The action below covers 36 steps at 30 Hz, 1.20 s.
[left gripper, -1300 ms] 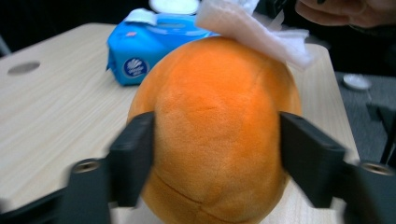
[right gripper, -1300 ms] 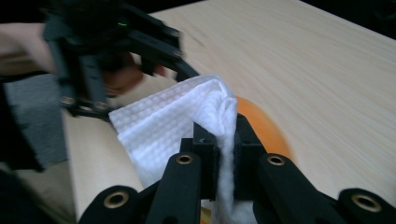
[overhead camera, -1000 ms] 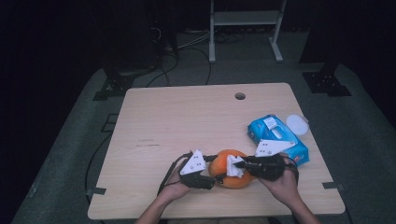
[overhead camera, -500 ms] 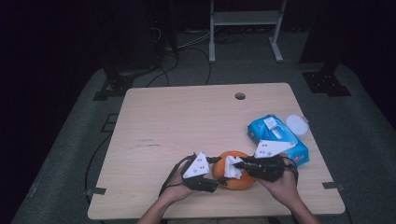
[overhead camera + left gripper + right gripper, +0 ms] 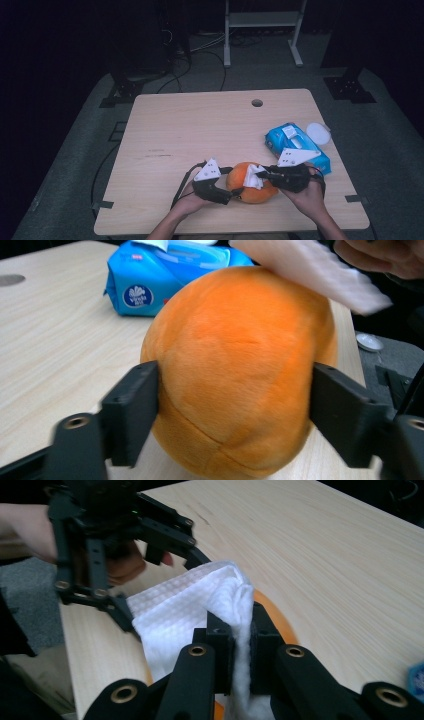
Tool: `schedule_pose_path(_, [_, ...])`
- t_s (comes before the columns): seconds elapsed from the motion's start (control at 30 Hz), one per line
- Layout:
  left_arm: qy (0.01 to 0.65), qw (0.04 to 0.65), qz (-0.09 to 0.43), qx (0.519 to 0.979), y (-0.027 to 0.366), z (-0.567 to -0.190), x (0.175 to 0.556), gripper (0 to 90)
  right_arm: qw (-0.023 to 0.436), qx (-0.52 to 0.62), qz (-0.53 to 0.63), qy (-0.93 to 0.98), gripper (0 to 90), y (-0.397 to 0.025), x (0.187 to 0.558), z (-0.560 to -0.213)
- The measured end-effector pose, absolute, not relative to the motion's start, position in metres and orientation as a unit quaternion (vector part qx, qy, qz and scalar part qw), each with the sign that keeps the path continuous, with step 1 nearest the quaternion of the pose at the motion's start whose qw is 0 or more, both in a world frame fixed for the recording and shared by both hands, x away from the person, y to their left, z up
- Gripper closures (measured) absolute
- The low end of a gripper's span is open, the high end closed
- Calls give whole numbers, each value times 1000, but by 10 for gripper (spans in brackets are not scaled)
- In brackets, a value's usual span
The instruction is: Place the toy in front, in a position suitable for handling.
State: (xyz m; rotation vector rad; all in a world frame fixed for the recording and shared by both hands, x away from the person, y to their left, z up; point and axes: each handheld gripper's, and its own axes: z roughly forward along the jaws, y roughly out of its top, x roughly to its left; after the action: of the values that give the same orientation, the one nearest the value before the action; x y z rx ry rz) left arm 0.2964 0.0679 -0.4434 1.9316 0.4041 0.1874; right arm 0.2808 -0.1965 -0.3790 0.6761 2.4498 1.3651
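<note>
Orange plush ball wiped at the near edge of a pale wooden table in a dark room.

High view: the table stands on grey floor; the plush ball lies at 6 o'clock, a blue wipes pack at 4 o'clock. Left gripper view: the left gripper has its jaws clamped on the ball's two sides. Right gripper view: the right gripper has its jaws pinched together on a white wipe draped over the ball.

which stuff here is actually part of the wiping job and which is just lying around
In the job:
- orange plush ball, clamped by the left hand-held gripper
- white wipe, pinched in the right hand-held gripper, lying on the ball

Lying about:
- blue wipes pack
- white round lid beside the pack
</note>
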Motion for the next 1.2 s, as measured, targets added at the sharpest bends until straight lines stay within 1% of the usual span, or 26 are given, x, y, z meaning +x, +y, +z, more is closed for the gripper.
schedule_pose_path(0.03, [164, 549, 89, 815, 66, -441, 294, 300, 129, 226, 469, 844, 825, -192, 279, -378])
schedule_pose_path(0.07, [153, 545, 103, 818, 63, -439, 291, 313, 125, 222, 468, 846, 825, -187, 277, -378])
schedule_pose_path(0.1, [153, 545, 103, 818, 63, -439, 291, 319, 123, 214, 470, 847, 824, -181, 275, -378])
schedule_pose_path(0.13, [122, 535, 132, 825, 56, -434, 282, 325, 117, 205, 472, 849, 825, -175, 273, -378])
schedule_pose_path(0.17, [122, 535, 132, 825, 56, -434, 282, 329, 109, 198, 475, 850, 825, -169, 271, -378])
schedule_pose_path(0.2, [95, 526, 149, 832, 52, -432, 276, 334, 105, 191, 475, 853, 824, -165, 269, -379])
schedule_pose_path(0.3, [87, 524, 153, 833, 53, -433, 274, 347, 110, 185, 468, 857, 825, -162, 267, -379])
schedule_pose_path(0.43, [94, 525, 143, 834, 59, -437, 278, 344, 121, 218, 469, 847, 826, -184, 278, -378])
schedule_pose_path(0.47, [100, 524, 132, 835, 62, -439, 280, 327, 122, 226, 468, 845, 826, -191, 281, -379])
schedule_pose_path(0.5, [109, 529, 123, 832, 63, -440, 282, 290, 125, 235, 467, 844, 825, -197, 283, -381])
schedule_pose_path(0.53, [124, 533, 109, 830, 64, -440, 284, 234, 122, 243, 467, 842, 826, -202, 283, -382])
schedule_pose_path(0.57, [124, 533, 109, 830, 64, -440, 284, 164, 122, 247, 467, 840, 826, -206, 283, -383])
schedule_pose_path(0.6, [158, 539, 82, 823, 63, -444, 291, 114, 122, 249, 468, 839, 826, -207, 283, -383])
schedule_pose_path(0.63, [167, 540, 69, 822, 62, -447, 294, 90, 118, 249, 471, 838, 826, -207, 282, -383])
schedule_pose_path(0.7, [160, 540, 60, 824, 60, -448, 293, 106, 124, 237, 468, 842, 825, -200, 279, -382])
schedule_pose_path(0.8, [146, 537, 75, 827, 56, -443, 286, 139, 118, 217, 471, 847, 824, -185, 274, -381])
schedule_pose_path(0.87, [127, 534, 94, 830, 55, -441, 282, 207, 95, 201, 487, 844, 824, -176, 271, -382])
schedule_pose_path(0.9, [121, 527, 102, 835, 55, -442, 281, 232, 95, 196, 483, 848, 824, -172, 269, -382])
schedule_pose_path(0.97, [119, 530, 101, 834, 57, -443, 283, 271, 107, 189, 470, 855, 825, -169, 267, -382])
schedule_pose_path(1.13, [134, 527, 100, 833, 71, -447, 291, 307, 121, 225, 465, 848, 826, -194, 278, -381])
schedule_pose_path(1.17, [143, 528, 98, 832, 74, -447, 294, 308, 120, 237, 466, 844, 825, -201, 281, -383])
schedule_pose_path(1.2, [153, 530, 93, 829, 76, -447, 296, 290, 116, 248, 468, 841, 825, -207, 283, -385])
